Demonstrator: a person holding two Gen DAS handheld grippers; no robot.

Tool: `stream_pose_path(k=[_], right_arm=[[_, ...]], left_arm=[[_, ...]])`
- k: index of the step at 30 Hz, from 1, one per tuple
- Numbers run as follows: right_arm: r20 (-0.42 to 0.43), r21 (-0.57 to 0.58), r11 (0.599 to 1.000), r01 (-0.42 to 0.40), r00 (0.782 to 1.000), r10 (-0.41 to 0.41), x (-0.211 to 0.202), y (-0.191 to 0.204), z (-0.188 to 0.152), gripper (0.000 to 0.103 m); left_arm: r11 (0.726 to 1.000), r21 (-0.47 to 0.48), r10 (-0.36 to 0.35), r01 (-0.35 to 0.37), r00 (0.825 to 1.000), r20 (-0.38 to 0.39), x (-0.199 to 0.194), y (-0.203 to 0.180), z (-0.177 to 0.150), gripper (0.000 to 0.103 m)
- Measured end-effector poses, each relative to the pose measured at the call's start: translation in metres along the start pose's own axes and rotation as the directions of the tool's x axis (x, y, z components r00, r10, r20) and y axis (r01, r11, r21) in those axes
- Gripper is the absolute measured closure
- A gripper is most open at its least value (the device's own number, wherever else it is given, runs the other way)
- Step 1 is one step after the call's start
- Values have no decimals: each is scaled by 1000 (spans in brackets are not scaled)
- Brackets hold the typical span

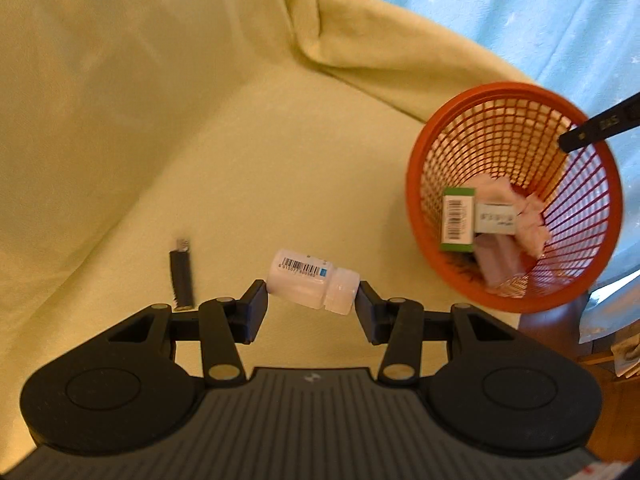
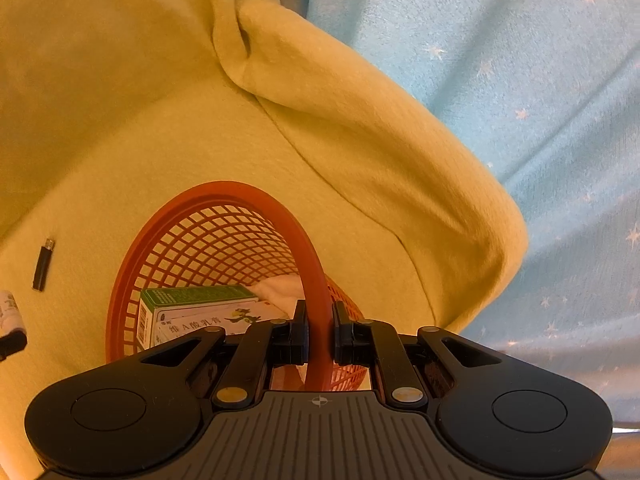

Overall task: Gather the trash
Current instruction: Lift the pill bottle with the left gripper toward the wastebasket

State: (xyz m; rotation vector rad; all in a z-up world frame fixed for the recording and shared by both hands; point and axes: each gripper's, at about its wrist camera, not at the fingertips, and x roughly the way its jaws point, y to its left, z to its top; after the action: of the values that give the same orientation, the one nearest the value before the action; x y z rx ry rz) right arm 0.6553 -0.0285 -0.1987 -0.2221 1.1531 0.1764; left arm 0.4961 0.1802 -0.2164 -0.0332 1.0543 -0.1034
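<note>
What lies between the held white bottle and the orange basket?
Nothing: in the left wrist view only bare yellow blanket separates the white bottle, clamped in the left tongs, from the orange basket.

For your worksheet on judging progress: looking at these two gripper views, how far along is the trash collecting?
Done: a green-and-white box, crumpled tissue and other packets already lie in the orange basket. In hand: the left gripper holds a white bottle end to end, short of the basket, while the right gripper is clamped on the basket's rim. Left: dropping the bottle in, then the small black lighter-like item on the yellow blanket.
</note>
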Motion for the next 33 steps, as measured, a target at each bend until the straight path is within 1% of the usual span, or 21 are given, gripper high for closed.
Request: stream_pose_path(k=[2,4,6,7,9,10,12,14,17,18,20,21,23,24,25,26,27,29,30,31,33], right_arm=[[0,46,999,-19,1000,19,1,-10,-1,96],[10,133,990,-54,999,54,3,-29,-5,95],[1,261,962,-77,997,79,9,-59,-13,95],[-1,338,936,-101,994,107,14,-77,-19,95],[-18,493,860,-131,987,160,28,-116,-40,95],[-9,570,806,-160,980,201,36,-134,-55,95],[50,686,688,-236,959,280,47,-162,-87,95],[118,741,599,-302,937,327,55,-173,-119,95],[190,741,562,-367,917,350,65,-172,-161,95],[221,764,518,-384,911,349,67,-175,-177,95],[272,818,402,-411,893,359,73,-186,-203,94],[277,832,374,-410,891,361,75,-190,-211,95],[257,858,342,-384,896,361,81,-199,-227,95],[244,877,316,-361,903,353,84,-203,-235,95],[230,901,277,-333,909,346,88,-208,-242,95],[249,904,249,-347,902,352,89,-210,-244,95],[264,893,263,-364,899,350,87,-208,-239,95],[265,859,336,-387,897,354,80,-199,-221,94],[285,839,355,-413,888,360,76,-193,-215,94],[268,818,406,-408,894,359,72,-187,-201,94],[216,758,532,-377,915,341,63,-171,-183,94]], left_arm=[[1000,4,-4,4,1000,4,2,-2,1,61],[1000,0,-5,5,1000,8,2,-3,3,61],[1000,0,-1,1,1000,14,0,-4,4,60],[1000,0,-2,2,1000,17,-1,-4,7,61],[1000,3,-3,3,1000,22,-4,-6,9,61],[1000,9,-1,1,1000,25,-6,-8,10,61],[1000,19,-1,1,1000,30,-8,-11,13,61],[1000,22,-5,5,999,36,-10,-14,17,61],[999,34,-7,6,999,42,-10,-20,22,61],[999,38,-8,6,999,41,-9,-22,23,61],[999,47,-10,8,999,39,-7,-26,24,61],[999,52,-14,12,999,39,-8,-28,25,61],[998,62,-13,10,999,38,-7,-31,26,61],[998,65,-13,11,999,37,-7,-32,26,61],[998,68,-11,8,999,36,-7,-33,26,61],[997,72,-9,6,999,35,-7,-32,26,61],[997,74,-7,4,999,35,-7,-32,26,61],[997,74,1,-3,1000,31,-7,-32,25,61],[997,76,6,-8,1000,27,-7,-32,24,61],[997,77,11,-13,1000,24,-7,-32,23,61],[997,77,12,-14,1000,23,-9,-31,22,60]])
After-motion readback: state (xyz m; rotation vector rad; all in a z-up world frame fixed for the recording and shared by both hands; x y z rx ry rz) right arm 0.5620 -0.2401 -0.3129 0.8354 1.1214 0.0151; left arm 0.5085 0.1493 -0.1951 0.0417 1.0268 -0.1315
